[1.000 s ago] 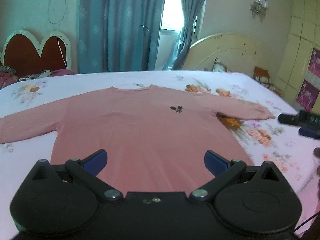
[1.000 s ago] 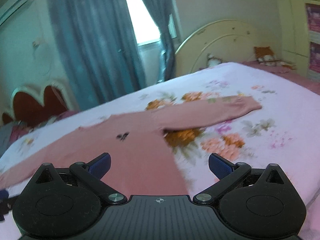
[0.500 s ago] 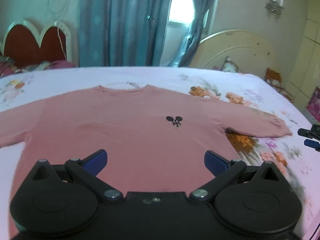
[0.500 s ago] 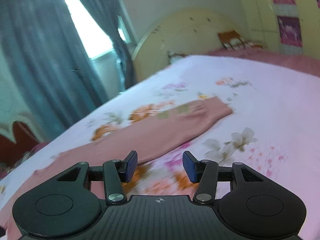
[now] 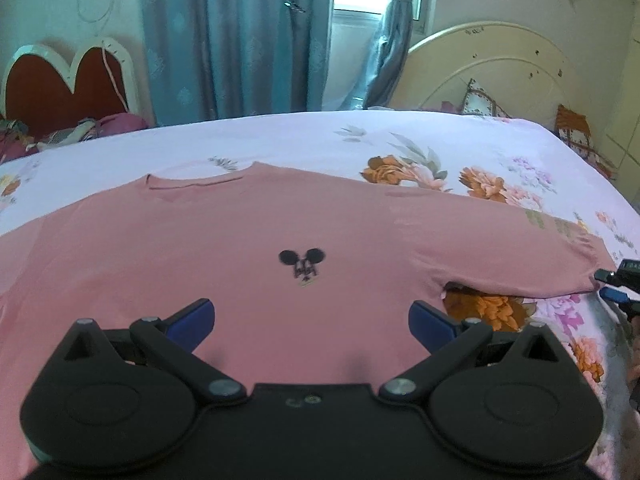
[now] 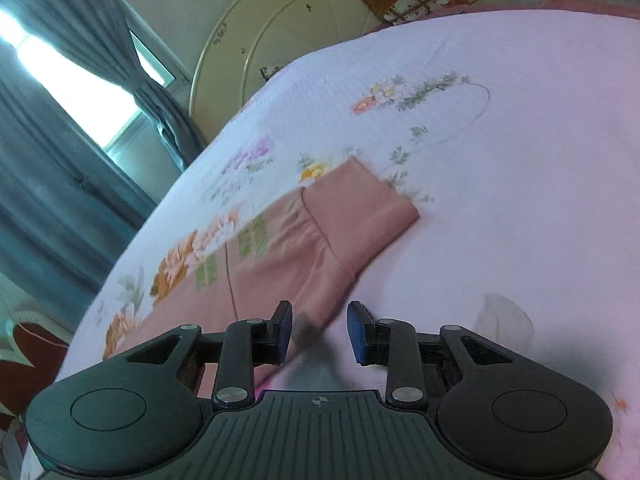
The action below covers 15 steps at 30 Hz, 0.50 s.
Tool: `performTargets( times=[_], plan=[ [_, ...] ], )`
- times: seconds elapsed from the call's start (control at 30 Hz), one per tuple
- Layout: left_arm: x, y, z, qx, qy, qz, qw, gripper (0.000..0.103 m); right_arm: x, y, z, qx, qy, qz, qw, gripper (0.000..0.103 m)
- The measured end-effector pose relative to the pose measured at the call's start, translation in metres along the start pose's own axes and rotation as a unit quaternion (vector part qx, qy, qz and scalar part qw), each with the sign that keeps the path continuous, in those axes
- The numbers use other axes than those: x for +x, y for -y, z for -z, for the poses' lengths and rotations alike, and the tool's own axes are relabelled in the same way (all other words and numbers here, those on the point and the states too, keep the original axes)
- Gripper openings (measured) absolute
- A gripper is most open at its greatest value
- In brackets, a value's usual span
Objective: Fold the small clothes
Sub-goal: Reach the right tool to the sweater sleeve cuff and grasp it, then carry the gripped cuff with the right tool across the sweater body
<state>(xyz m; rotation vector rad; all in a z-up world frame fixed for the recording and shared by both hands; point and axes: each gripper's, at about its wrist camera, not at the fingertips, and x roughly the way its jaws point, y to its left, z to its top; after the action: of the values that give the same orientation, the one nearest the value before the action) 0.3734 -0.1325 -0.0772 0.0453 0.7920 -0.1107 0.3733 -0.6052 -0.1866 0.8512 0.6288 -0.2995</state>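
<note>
Up front in the left wrist view, the left gripper (image 5: 311, 319) hangs with jaws wide apart over the pink shirt (image 5: 248, 248), spread flat on the bed (image 5: 400, 140). Seen from the right wrist, the right gripper (image 6: 319, 330) has just been closing its jaws, now narrowly apart around the sleeve (image 6: 320, 236) edge, not yet pinching.

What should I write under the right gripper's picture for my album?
The right gripper, jaws closing but still apart, reaches the cuff end of the pink shirt's sleeve on the flowery bedsheet.
</note>
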Motion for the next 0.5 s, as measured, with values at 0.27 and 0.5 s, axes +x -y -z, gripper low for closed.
performTargets(
  times=[0.27, 0.5],
  plan=[
    [-0.003, -0.008, -0.015, 0.009, 0.005, -0.021, 0.9997, 0.103, 0.007, -0.034, -0.012, -0.144, 0.017, 0.059, 0.988, 0.001],
    [-0.011, -0.072, -0.011, -0.006, -0.011, -0.05, 0.9987, 0.103, 0.003, -0.069, -0.008, -0.136, 0.014, 0.049, 0.989, 0.001]
  ],
)
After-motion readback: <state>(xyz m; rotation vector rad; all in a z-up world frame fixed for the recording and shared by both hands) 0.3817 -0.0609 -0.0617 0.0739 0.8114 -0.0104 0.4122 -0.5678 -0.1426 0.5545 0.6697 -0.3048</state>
